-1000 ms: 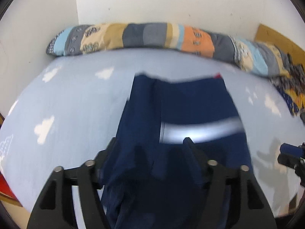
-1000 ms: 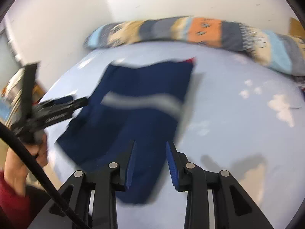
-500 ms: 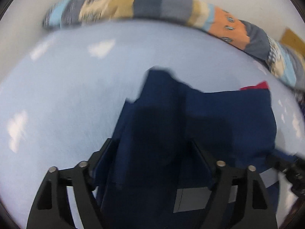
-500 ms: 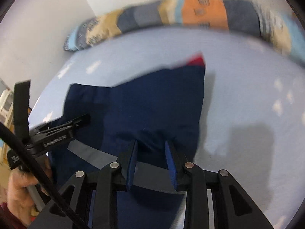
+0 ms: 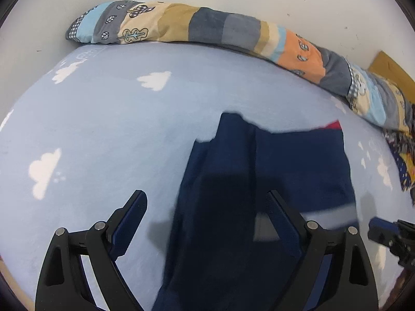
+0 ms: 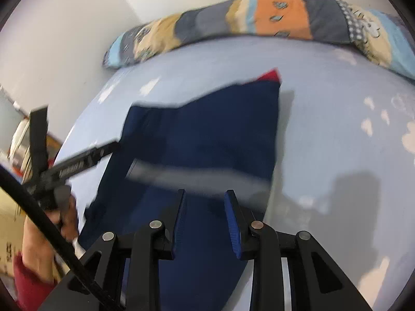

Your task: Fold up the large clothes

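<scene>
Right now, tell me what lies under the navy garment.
The navy garment lies on the light blue cloud-print sheet, which shows all around it. A red corner peeks out at its far edge. Anything else beneath the fabric is covered.

Bright, even indoor light, soft grey shadows on the bed sheet point(image 6: 324, 119) right of the right wrist's jaws, heavy fisheye bending with black corners, right view motion-blurred, left view sharper, darker between its jaws.

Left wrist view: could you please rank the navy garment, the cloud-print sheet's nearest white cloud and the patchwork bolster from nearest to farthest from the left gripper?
1. Navy garment, between the left gripper fingers.
2. White cloud, left on the sheet.
3. Patchwork bolster, along the far wall.
</scene>
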Available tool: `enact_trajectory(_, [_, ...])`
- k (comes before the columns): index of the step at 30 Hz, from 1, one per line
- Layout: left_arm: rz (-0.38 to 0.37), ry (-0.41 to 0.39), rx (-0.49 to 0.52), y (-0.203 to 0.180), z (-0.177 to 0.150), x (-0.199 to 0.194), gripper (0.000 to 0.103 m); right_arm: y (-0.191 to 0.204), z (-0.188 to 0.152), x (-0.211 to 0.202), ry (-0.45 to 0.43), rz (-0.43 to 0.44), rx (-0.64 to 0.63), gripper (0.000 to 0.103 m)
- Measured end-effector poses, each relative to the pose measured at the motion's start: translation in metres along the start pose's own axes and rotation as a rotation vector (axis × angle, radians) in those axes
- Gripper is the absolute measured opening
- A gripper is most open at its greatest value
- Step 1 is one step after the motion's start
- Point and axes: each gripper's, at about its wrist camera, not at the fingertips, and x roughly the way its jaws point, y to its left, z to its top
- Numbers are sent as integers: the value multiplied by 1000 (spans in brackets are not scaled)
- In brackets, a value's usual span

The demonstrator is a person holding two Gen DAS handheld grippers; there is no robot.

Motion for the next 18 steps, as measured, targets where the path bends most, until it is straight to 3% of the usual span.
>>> enact_trajectory(7, [91, 55, 62, 16, -39, 11, 88, 35, -69, -4, 61, 13, -89, 32])
enact_trajectory(10, [111, 62, 36, 27, -46, 28, 89, 40, -88, 2, 67, -40, -118, 33])
enact_trajectory(13, [120, 43, 20, 28, -46, 25, 89, 36, -92, 12, 69, -46, -112, 33])
enact_trajectory(18, [171, -36, 1, 23, -52, -16, 85, 39, -97, -18, 22, 9, -90, 33])
